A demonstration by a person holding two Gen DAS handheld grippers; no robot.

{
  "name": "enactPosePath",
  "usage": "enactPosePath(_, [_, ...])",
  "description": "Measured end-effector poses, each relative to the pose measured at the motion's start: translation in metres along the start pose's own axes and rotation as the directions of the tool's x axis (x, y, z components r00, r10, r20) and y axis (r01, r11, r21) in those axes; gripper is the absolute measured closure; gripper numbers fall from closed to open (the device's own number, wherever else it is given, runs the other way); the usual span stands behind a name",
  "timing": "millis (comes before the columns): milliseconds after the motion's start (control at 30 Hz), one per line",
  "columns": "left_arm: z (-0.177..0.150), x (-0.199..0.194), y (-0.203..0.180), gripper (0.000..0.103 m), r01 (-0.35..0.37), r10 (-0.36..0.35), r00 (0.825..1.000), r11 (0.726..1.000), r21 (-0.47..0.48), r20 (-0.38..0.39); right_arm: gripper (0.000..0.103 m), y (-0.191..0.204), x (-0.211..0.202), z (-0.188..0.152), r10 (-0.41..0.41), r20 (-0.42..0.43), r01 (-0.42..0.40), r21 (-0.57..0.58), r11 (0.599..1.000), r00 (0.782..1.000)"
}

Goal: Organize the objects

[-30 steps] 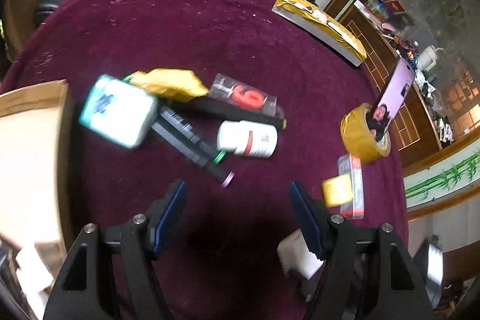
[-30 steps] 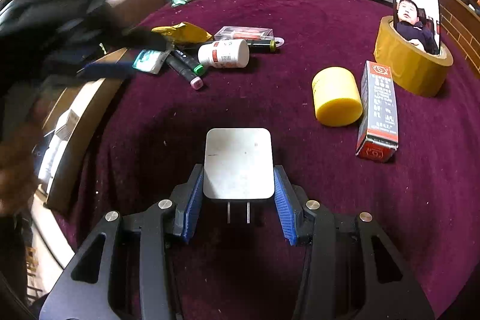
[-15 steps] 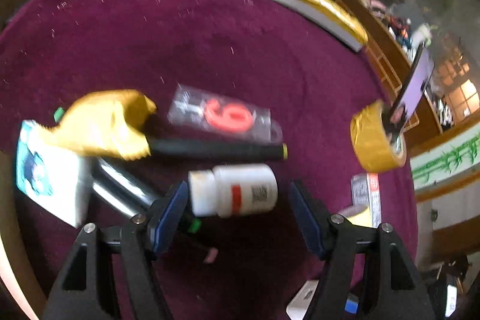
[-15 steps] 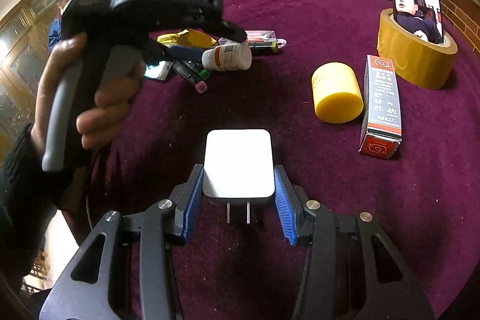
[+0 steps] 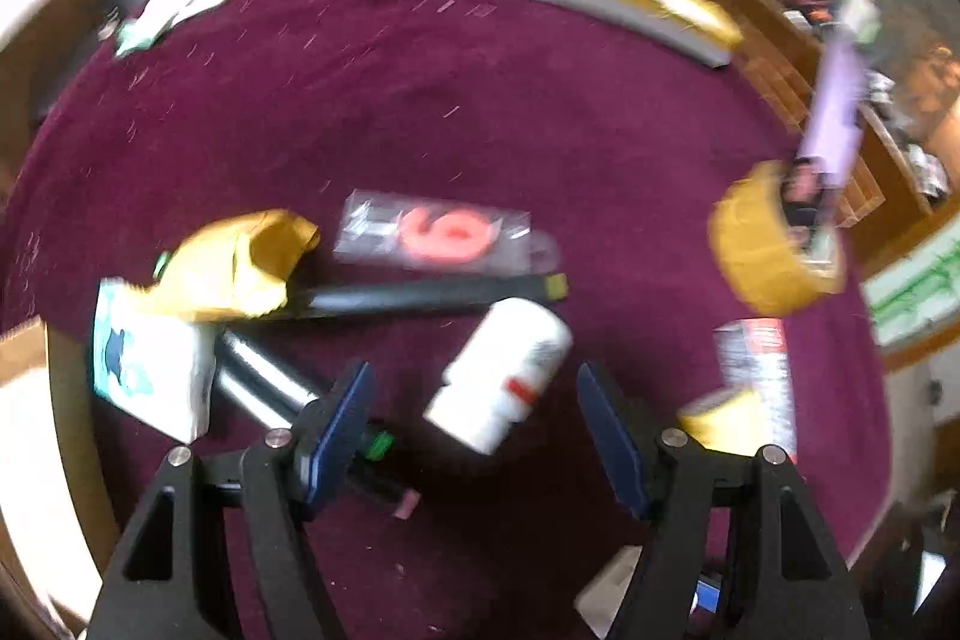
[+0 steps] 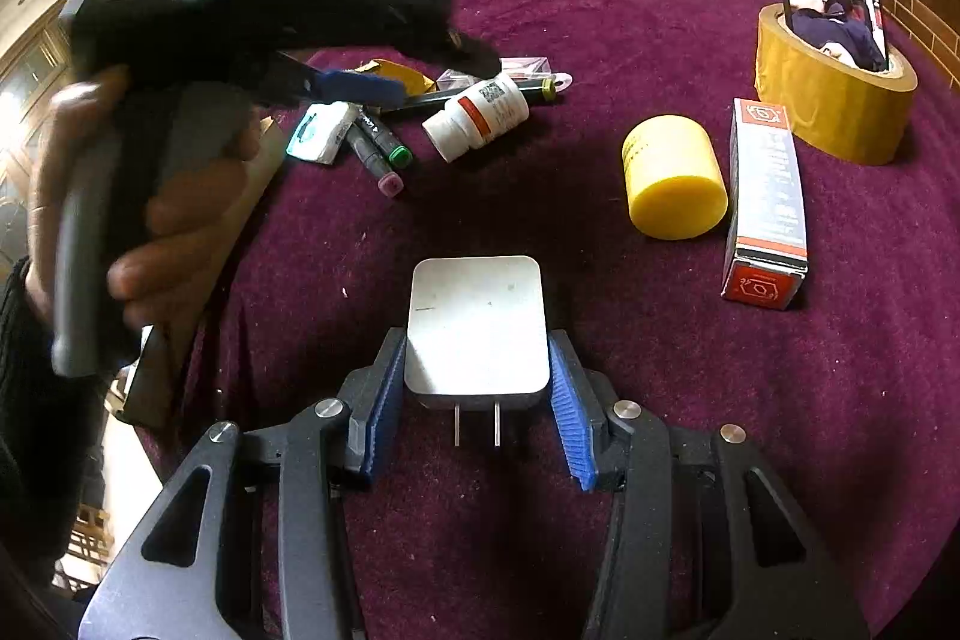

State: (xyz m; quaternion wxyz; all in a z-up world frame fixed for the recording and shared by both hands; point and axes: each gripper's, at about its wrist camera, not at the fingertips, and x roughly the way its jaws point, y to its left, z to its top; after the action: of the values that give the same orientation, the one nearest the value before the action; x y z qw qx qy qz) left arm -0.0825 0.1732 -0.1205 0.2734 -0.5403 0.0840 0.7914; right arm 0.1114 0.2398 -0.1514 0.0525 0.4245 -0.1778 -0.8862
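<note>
Between the left gripper's (image 5: 474, 418) spread jaws lies a white pill bottle (image 5: 498, 373), tilted.

both claws, the left claw (image 5: 474, 409) and the right claw (image 6: 477, 388), have black angular frames, silver screws and ribbed blue pads (image 6: 567, 415). bare-skinned left hand (image 6: 120, 196), black knit sleeve (image 6: 24, 400).

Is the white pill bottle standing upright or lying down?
Lying down: the white pill bottle rests on its side on the cloth, cap toward the markers.
</note>
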Motion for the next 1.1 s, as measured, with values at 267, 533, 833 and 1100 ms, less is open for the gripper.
enactPosePath(267, [-0.009,0.008,-0.008,0.069,-0.084,0.084,0.996,0.995,0.049,0.002,0.058,-0.002,-0.002,-0.001,-0.002,-0.005,0.002,0.003,1.0,1.0])
enactPosePath(533, [-0.049,-0.036,0.002,0.069,0.036,-0.036,0.999,0.998,-0.047,-0.01,0.058,-0.007,-0.014,-0.012,0.005,0.006,-0.006,0.046,0.999,1.0])
enactPosePath(833, [-0.126,-0.082,0.018,0.069,0.047,-0.05,0.998,0.993,-0.108,-0.024,0.058,0.0,-0.016,-0.016,-0.041,-0.025,0.042,0.051,0.998,0.999])
enactPosePath(1100, [-0.144,-0.096,0.031,0.069,0.104,-0.103,0.995,0.984,-0.145,0.011,0.059,0.013,-0.016,-0.014,-0.096,-0.028,0.097,0.067,0.993,0.995])
